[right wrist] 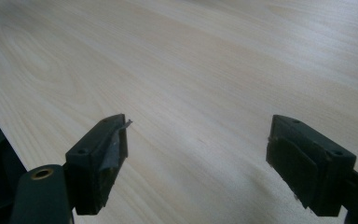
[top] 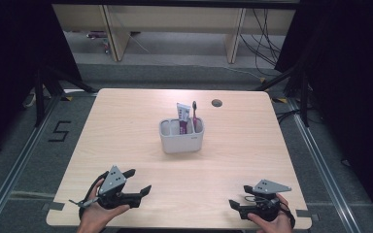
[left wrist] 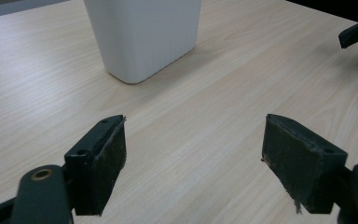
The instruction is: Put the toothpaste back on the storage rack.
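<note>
The left gripper (top: 138,182) rests near the table's (top: 126,126) seven o'clock corner, jaws spread apart on nothing, aimed toward one o'clock. At the table's centre stands the white holder (top: 181,137), well apart from both grippers, with a toothpaste tube (top: 182,115) and a toothbrush (top: 194,112) upright inside. At five o'clock sits the right gripper (top: 234,205), its jaws likewise wide apart and empty.
</note>
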`<state>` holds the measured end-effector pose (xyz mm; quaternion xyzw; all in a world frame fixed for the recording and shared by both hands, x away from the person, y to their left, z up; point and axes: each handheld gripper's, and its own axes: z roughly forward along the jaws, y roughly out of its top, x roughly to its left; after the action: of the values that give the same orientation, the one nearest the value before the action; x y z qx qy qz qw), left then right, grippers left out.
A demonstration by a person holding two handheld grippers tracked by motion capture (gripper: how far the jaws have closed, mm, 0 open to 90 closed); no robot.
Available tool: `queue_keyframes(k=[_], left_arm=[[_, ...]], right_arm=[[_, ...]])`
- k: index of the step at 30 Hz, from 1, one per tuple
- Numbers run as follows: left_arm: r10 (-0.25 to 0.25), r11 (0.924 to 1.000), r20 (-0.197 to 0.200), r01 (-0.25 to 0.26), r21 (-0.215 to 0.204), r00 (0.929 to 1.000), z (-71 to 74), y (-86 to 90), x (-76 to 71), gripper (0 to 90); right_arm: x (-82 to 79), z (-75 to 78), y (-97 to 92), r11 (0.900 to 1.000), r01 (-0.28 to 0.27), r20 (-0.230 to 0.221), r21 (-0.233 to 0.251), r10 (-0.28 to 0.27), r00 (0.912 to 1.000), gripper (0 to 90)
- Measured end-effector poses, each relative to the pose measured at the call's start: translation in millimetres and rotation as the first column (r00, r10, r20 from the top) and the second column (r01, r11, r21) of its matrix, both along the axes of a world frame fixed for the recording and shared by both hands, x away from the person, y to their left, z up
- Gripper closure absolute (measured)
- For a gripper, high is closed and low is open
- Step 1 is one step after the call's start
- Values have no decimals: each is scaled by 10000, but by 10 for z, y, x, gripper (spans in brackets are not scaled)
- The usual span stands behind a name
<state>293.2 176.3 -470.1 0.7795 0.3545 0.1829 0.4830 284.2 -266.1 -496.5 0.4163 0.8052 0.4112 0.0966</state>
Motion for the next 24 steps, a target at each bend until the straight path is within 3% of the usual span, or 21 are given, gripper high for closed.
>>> queue_keyframes(k=[5,7,9,14,21,24], left_arm=[[-55,9997,-134,58,223,9999,-51,11,-48,205],[-106,9995,-120,109,307,9999,-56,22,-65,200],[-110,9995,-173,115,282,9998,-60,30,-87,200],[-24,9994,-179,30,334,9998,-86,54,-130,185],[-68,9976,-340,91,682,9994,-160,61,-192,169],[-187,9955,-435,226,924,9989,-186,82,-210,167]], right_arm=[[13,-11,1,9999,-30,107,-97,31,9999,211],[5,1,-6,9998,-176,-56,40,176,9998,211],[25,-2,-19,9992,-397,126,-83,398,9991,211],[30,-6,-19,9990,-452,72,-19,452,9990,211],[27,-6,-13,9990,-453,67,-36,453,9990,211],[16,7,-14,9992,-321,265,-236,328,9991,212]])
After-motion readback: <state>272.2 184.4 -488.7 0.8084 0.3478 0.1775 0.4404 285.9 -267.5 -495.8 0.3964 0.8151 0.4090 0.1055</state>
